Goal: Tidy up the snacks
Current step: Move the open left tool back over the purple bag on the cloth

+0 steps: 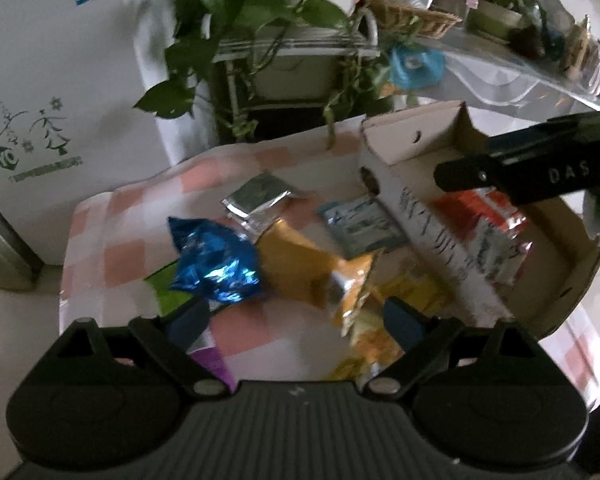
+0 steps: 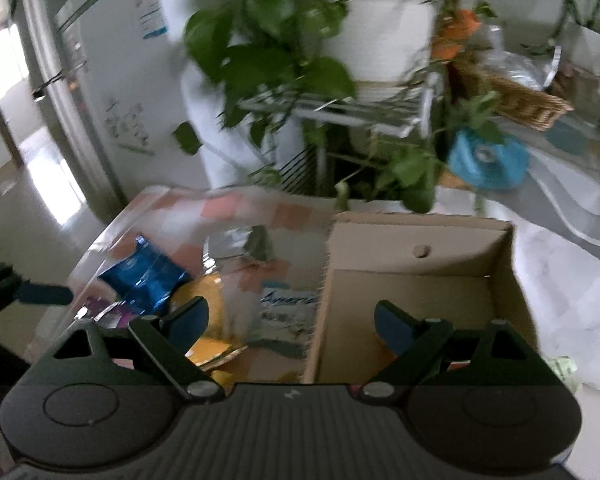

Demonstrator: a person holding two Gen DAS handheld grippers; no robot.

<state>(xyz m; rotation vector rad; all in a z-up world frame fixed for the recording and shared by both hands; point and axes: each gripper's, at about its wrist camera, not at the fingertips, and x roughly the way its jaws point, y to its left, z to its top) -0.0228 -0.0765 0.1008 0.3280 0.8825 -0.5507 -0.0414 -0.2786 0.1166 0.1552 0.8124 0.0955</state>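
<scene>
Left wrist view: the left gripper is seen from behind, its two blue-padded fingers spread wide with nothing between them and nothing touched. Below and ahead of the pads a table covered in pink-and-white check is seen, with loose snacks scattered on it. A crumpled blue foil bag lies just ahead of the left pad, touching an orange bag beside it. Farther back a silver pouch lies apart from them, and a pale blue packet rests against the outer wall of a cardboard box. Dark characters are printed on that box wall, too blurred to be read. Inside the box a red-and-white bag is seen. Across the box from the right a black finger of the right gripper reaches in, marked with the letters "DAS". At the left a white fridge carries a green tree drawing and a blue label, neither legible.

Right wrist view: the right gripper is likewise held wide, empty and touching nothing. Its right pad hangs over the open box, its left pad over the orange bag on the table. The blue bag lies at the left, the silver pouch behind. On the pale packet beside the box wall, blue script is seen, only partly readable. A potted plant stands behind.
</scene>
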